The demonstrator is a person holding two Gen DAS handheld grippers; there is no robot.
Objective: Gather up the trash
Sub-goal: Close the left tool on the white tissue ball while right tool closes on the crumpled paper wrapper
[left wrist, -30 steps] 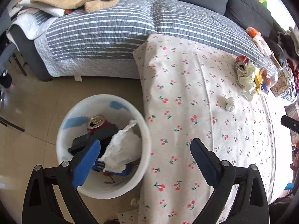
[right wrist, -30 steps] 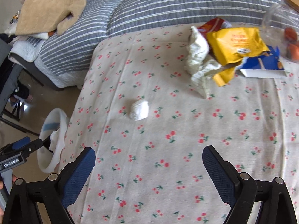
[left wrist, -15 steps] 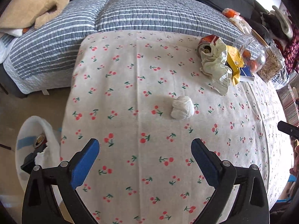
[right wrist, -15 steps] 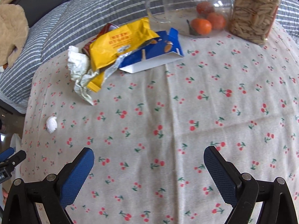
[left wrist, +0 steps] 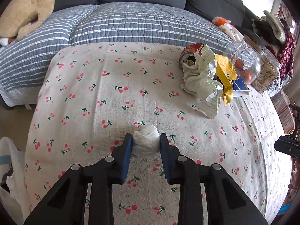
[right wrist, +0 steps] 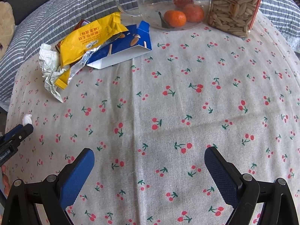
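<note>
The left gripper [left wrist: 144,144] is closing on the tissue ball [left wrist: 145,143], low in the frame. The right gripper [right wrist: 149,164] is wide open and holds nothing.

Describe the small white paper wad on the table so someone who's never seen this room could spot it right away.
Find the cherry-print tablecloth in front of the striped sofa cover. The paper wad sits alone in the near middle, between the closing jaws of the left gripper. Unlike the wrapper pile by the jars, it is a tight, plain white ball.
</note>
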